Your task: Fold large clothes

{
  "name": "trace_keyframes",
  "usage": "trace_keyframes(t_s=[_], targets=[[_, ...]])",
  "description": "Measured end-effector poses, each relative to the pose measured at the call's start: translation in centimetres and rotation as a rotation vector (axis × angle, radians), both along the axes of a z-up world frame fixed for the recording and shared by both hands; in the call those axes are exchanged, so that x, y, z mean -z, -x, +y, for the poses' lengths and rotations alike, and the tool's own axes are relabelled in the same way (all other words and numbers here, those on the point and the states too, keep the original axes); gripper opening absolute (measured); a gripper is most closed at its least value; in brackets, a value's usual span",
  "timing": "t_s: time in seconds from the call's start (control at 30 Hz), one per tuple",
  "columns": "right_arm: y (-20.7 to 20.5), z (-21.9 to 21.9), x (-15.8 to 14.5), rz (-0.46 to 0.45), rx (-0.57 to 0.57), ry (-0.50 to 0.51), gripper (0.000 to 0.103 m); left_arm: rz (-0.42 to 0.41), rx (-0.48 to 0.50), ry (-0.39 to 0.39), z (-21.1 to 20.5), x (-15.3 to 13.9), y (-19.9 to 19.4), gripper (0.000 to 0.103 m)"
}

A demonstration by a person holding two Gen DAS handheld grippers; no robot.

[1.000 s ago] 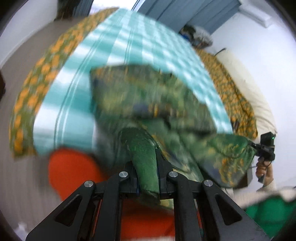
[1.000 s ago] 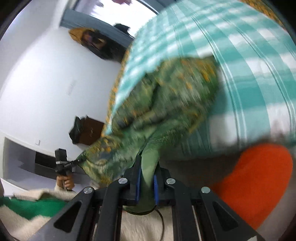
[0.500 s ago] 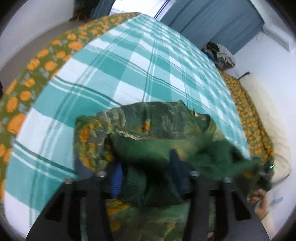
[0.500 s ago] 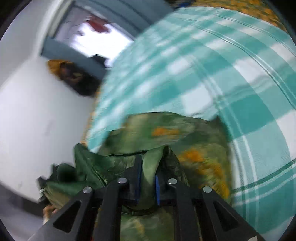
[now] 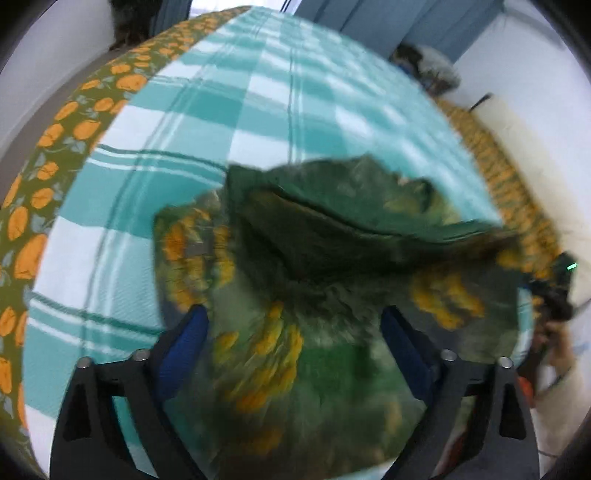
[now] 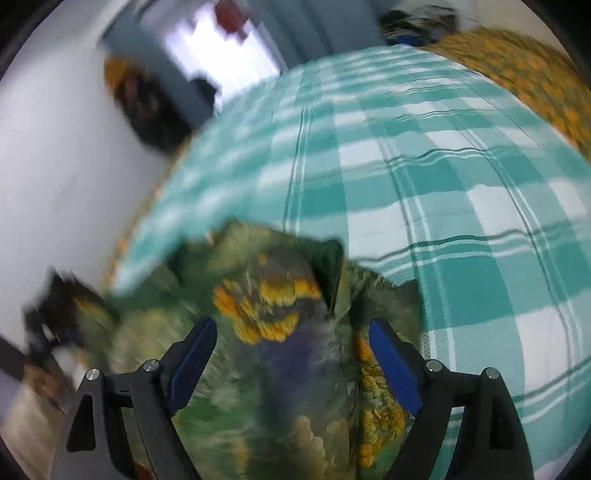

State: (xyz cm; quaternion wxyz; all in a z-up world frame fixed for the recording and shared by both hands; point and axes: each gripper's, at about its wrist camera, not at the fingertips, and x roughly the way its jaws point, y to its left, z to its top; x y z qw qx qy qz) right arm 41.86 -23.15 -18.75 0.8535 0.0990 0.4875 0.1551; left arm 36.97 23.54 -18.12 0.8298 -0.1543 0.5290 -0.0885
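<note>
A green garment with orange and yellow print (image 5: 325, 258) lies bunched on a teal and white checked bedspread (image 5: 229, 110). It also shows in the right wrist view (image 6: 273, 306). My left gripper (image 5: 295, 325) is open, its blue-padded fingers (image 5: 184, 339) spread either side of the cloth, holding nothing. My right gripper (image 6: 291, 339) is open too, with its fingers (image 6: 391, 354) wide apart just above the garment. The right gripper and the hand holding it show at the right edge of the left wrist view (image 5: 554, 295). Both views are motion-blurred.
A green sheet with orange fruit print (image 5: 40, 177) borders the bedspread on the left and on the far right (image 6: 524, 74). Blue curtains (image 5: 388, 22) and a pile of clothes (image 5: 424, 62) stand behind the bed. A white wall (image 6: 55, 184) is on the left.
Both grippers held the garment up, carried it over the bedspread and lowered it. Both have now opened and let the cloth go onto the bed.
</note>
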Motion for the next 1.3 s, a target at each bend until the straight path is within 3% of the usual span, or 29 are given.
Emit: trace_keyframes(t_s=[0.03,0.07,0.1,0.13,0.17,0.2,0.27,0.4,0.47,0.53,0.63,0.7,0.77,0.8,0.87,1.0,1.3], targets=[[-0.3,0.7,0.4,0.005,0.003,0.025,0.086,0.013,-0.009,-0.034,-0.8,0.6,-0.6,0.080],[-0.6,1.3,0.9,0.009,0.008,0.055,0.086,0.026,-0.029,-0.071,-1.5,1.1,-1.1,0.065],[-1.2,2.2,1.7,0.018,0.023,0.074,0.084,0.035,-0.056,-0.106,-1.9,1.4,-1.5,0.030],[-1.1,2.2,2.0,0.024,0.034,0.081,0.067,0.041,-0.090,-0.150,-2.0,1.4,-1.8,0.020],[-0.7,2.1,1.9,0.024,0.047,0.103,0.051,0.042,-0.110,-0.144,-1.7,1.2,-2.1,0.015],[-0.7,2.4,1.5,0.009,0.071,0.141,0.018,0.028,-0.133,-0.116,-1.1,0.6,-2.3,0.010],[-0.7,2.2,0.0,-0.030,0.085,0.131,0.014,-0.029,-0.168,-0.101,0.1,-1.8,-2.8,0.008],[-1.8,1.2,-5.6,-0.215,0.129,0.152,0.012,-0.188,-0.208,-0.090,1.5,-7.1,-4.3,0.008],[-2.6,0.8,-7.8,-0.287,0.144,0.131,0.012,-0.256,-0.226,-0.141,1.1,-8.4,-5.2,0.008],[-3.8,1.0,-8.3,-0.314,0.159,0.155,0.012,-0.285,-0.238,-0.193,0.5,-7.6,-6.4,0.008],[-5.5,1.4,-5.8,-0.298,0.161,0.214,0.012,-0.239,-0.244,-0.292,-0.3,-2.8,-7.3,0.008],[-6.1,1.8,-2.3,-0.242,0.154,0.251,0.012,-0.176,-0.241,-0.319,-0.5,1.3,-7.1,0.009],[-6.0,2.1,2.2,-0.169,0.141,0.274,0.012,-0.156,-0.244,-0.284,-0.1,5.5,-5.9,0.010],[-5.9,2.2,4.0,-0.150,0.133,0.265,0.012,-0.175,-0.253,-0.258,0.1,6.3,-5.3,0.011],[-5.2,2.3,6.0,-0.153,0.133,0.256,0.013,-0.219,-0.274,-0.209,0.7,6.5,-4.5,0.013],[-4.6,1.8,7.4,-0.173,0.173,0.219,0.015,-0.215,-0.275,-0.135,1.9,7.2,-5.0,0.015],[-4.5,1.9,7.5,-0.180,0.179,0.208,0.017,-0.243,-0.279,-0.132,1.2,7.1,-4.6,0.015]])
